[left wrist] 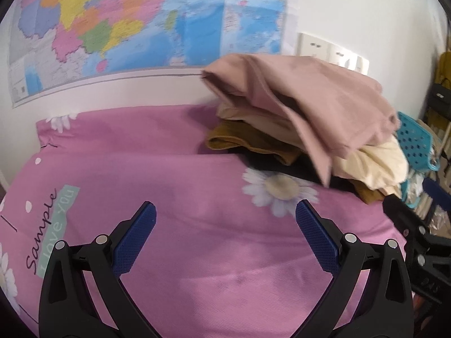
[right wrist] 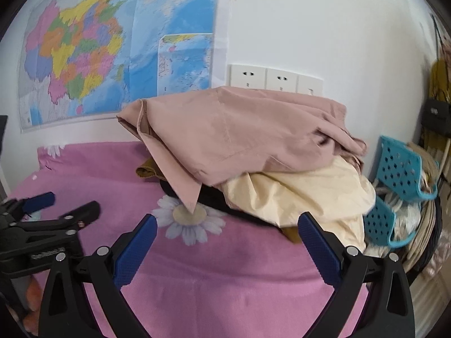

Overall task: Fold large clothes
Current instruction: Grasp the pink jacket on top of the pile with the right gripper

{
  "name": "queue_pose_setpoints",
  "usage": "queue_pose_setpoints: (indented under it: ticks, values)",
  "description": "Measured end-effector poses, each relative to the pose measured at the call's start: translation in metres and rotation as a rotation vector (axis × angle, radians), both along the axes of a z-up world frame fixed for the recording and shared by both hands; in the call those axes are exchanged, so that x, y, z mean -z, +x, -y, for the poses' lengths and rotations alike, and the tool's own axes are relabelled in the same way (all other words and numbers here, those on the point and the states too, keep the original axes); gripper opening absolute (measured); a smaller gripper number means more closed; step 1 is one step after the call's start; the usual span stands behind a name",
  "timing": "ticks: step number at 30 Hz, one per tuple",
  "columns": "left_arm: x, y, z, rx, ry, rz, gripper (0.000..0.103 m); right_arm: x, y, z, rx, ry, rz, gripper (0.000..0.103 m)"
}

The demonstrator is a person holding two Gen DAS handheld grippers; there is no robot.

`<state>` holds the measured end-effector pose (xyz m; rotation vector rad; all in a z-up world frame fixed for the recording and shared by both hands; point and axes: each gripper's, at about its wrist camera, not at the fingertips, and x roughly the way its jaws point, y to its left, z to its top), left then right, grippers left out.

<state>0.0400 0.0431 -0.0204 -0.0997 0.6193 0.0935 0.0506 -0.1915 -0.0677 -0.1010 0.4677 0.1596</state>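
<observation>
Tongs both spread wide, gripping nothing: left tongs [left wrist: 225, 214] and right tongs [right wrist: 227, 225] hover over bare pink bedsheet [left wrist: 197, 253], side by side, apart from each other. Daisy print [right wrist: 187, 215] sits just ahead of right tongs. Clothes pile [right wrist: 253, 152] lies at far right of bed near wall: pink shirt [left wrist: 310, 104] on top, cream garment [right wrist: 304, 194] under it, mustard garment [left wrist: 248, 140] and something black at bottom. Blue basket [right wrist: 403, 166] right of pile. Map [right wrist: 112, 48] and outlets [right wrist: 274, 80] on wall behind.
</observation>
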Motion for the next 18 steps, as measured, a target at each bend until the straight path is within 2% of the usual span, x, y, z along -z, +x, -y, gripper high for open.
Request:
queue_pose_setpoints:
  ticks: [5, 7, 10, 13, 14, 16, 17, 18]
  values:
    - [0.004, 0.015, -0.021, -0.057, 0.036, -0.007, 0.098, 0.007, 0.038, -0.037, -0.029, -0.149, 0.040, 0.097]
    - [0.005, 0.021, -0.031, -0.079, 0.045, -0.010, 0.098, 0.012, 0.051, -0.055, -0.031, -0.235, 0.072, 0.097]
    - [0.009, 0.030, -0.044, -0.099, 0.042, -0.021, 0.098, 0.028, 0.075, -0.085, -0.031, -0.414, 0.136, 0.097]
    - [0.014, 0.039, -0.053, -0.108, 0.048, -0.034, 0.098, 0.035, 0.092, -0.094, -0.026, -0.487, 0.159, 0.095]
    - [0.016, 0.042, -0.056, -0.110, 0.050, -0.037, 0.098, 0.035, 0.095, -0.094, -0.025, -0.494, 0.164, 0.092]
    - [0.018, 0.047, -0.058, -0.106, 0.050, -0.048, 0.098, 0.031, 0.105, -0.091, -0.020, -0.507, 0.153, 0.065]
    - [0.019, 0.049, -0.059, -0.104, 0.051, -0.051, 0.098, 0.029, 0.108, -0.089, -0.014, -0.512, 0.150, 0.047]
    - [0.020, 0.053, -0.060, -0.099, 0.051, -0.053, 0.098, 0.024, 0.112, -0.085, -0.010, -0.508, 0.142, 0.041]
